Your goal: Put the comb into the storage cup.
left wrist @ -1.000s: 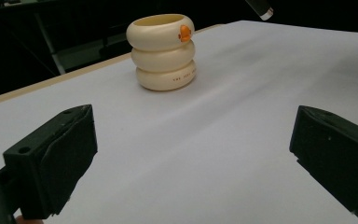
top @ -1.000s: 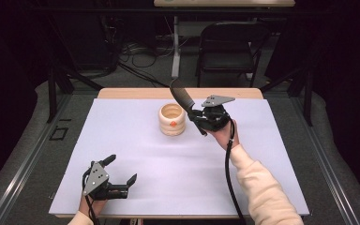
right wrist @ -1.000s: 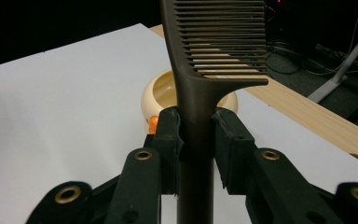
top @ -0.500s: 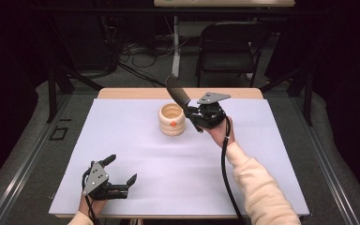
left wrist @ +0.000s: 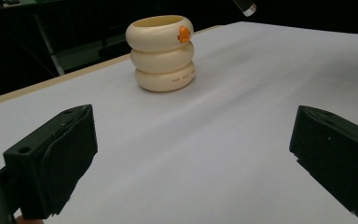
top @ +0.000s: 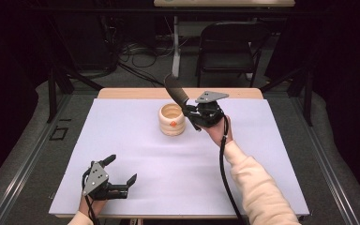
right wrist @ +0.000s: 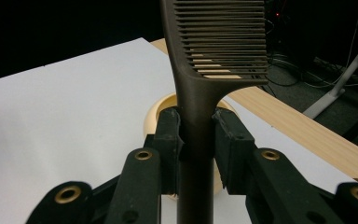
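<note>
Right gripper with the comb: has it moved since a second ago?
Yes. The right gripper, shut on the comb, has shifted slightly left in the high view, closer to the cream holder.

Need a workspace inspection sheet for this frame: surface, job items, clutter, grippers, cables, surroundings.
Surface: white sheet over a wooden table; wood shows along the far edge.
Job's things: dark comb held by its handle, toothed end raised; cream ribbed holder with an orange mark, upright on the sheet, top open.
Clutter: nothing seen on the sheet.
Grippers: right gripper shut on the comb, held beside and above the holder; left gripper open, nothing between its jaws, low near the front edge.
Cables: black cable trails from the right gripper along the sleeve; loose cables on the floor beyond the table.
Surroundings: folding chair behind the table, dark backdrop.
</note>
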Demonstrator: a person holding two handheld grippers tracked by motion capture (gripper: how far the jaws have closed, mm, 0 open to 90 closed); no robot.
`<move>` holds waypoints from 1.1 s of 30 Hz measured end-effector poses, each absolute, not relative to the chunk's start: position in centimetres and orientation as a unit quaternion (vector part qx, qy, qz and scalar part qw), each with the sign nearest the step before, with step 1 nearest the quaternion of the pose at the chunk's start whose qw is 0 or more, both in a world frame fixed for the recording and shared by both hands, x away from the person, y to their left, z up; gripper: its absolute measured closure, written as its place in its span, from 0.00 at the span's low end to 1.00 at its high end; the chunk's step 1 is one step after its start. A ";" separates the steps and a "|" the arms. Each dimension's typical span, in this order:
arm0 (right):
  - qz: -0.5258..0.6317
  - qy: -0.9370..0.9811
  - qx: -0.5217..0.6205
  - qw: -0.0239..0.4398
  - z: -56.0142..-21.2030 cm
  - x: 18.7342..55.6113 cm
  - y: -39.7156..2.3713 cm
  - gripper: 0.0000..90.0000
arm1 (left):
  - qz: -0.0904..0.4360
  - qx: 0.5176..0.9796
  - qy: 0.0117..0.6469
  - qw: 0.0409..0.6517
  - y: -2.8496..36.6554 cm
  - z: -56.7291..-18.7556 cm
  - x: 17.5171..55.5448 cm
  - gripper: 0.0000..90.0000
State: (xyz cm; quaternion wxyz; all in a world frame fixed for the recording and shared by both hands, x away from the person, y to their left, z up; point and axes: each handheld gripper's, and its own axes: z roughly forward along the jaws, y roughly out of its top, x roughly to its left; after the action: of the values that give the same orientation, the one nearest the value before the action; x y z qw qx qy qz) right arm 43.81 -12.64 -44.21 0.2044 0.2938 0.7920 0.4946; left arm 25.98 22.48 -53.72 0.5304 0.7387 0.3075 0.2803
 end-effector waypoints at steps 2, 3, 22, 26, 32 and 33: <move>0.495 0.791 0.293 0.206 -44.2 43.9 -12.6 0.80 | 0.280 0.739 0.307 0.530 22.5 -53.7 26.0 0.01; 0.496 0.791 0.294 0.206 -44.2 43.9 -12.6 0.80 | 0.280 0.739 0.307 0.530 22.5 -53.7 26.0 0.01; 0.503 0.787 0.289 0.209 -43.7 44.5 -11.9 0.80 | 0.278 0.739 0.307 0.531 22.4 -53.8 26.0 0.01; 0.503 0.787 0.288 0.210 -43.6 44.6 -11.8 0.80 | 0.279 0.739 0.307 0.531 22.5 -53.7 26.0 0.01; 0.506 0.785 0.289 0.210 -43.6 45.0 -11.7 0.80 | 0.279 0.739 0.307 0.531 22.5 -53.7 26.0 0.01; 0.506 0.785 0.289 0.210 -43.6 45.0 -11.7 0.80 | 0.279 0.739 0.307 0.531 22.4 -53.7 26.0 0.01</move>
State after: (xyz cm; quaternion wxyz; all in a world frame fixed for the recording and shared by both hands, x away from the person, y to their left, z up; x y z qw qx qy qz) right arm 45.00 -11.73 -43.56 0.2102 0.2886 0.7853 0.5058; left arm 26.00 22.45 -53.75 0.5310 0.7391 0.3070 0.2786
